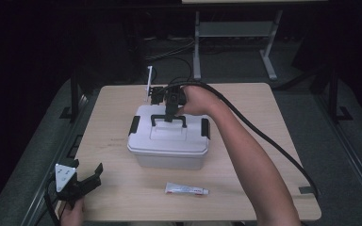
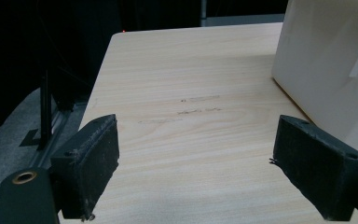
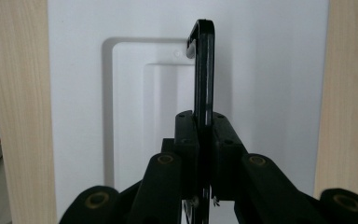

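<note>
Black left gripper idles agape, empty, at the table's near-left edge; box sits mid-table; right gripper is clamped on the raised handle; lift straight up, wrist level; tube lies near front; ample room rightward.
</note>
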Demonstrator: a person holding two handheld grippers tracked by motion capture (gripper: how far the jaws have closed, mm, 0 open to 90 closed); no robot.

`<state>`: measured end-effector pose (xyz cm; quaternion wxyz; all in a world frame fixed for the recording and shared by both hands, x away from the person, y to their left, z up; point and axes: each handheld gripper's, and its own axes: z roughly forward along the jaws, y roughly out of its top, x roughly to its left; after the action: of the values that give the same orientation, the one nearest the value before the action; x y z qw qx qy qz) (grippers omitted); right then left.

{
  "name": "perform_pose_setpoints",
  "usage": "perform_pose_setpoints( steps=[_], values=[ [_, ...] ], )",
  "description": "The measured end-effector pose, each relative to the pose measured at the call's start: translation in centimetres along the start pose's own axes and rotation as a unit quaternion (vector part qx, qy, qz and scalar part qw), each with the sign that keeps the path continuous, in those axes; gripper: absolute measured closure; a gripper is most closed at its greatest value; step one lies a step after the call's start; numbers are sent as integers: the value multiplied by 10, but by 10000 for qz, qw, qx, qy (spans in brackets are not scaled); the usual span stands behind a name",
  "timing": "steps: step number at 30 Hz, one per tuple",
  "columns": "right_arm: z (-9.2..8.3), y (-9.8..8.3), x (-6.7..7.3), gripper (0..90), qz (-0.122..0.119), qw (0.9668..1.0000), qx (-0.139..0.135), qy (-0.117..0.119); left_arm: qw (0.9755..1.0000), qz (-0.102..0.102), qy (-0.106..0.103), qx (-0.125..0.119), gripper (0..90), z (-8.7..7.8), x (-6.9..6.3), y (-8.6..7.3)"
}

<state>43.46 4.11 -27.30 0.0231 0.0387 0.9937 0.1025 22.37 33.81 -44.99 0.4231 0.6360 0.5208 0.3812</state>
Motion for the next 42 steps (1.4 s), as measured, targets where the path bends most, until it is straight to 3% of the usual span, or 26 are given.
perform_pose_setpoints(
  steps=[42],
  values=[
    [-6, 0, 2, 840, 53, 10000, -55, 20, 10000, 10, 16, 0, 135, -1, 2, 0]
  ],
)
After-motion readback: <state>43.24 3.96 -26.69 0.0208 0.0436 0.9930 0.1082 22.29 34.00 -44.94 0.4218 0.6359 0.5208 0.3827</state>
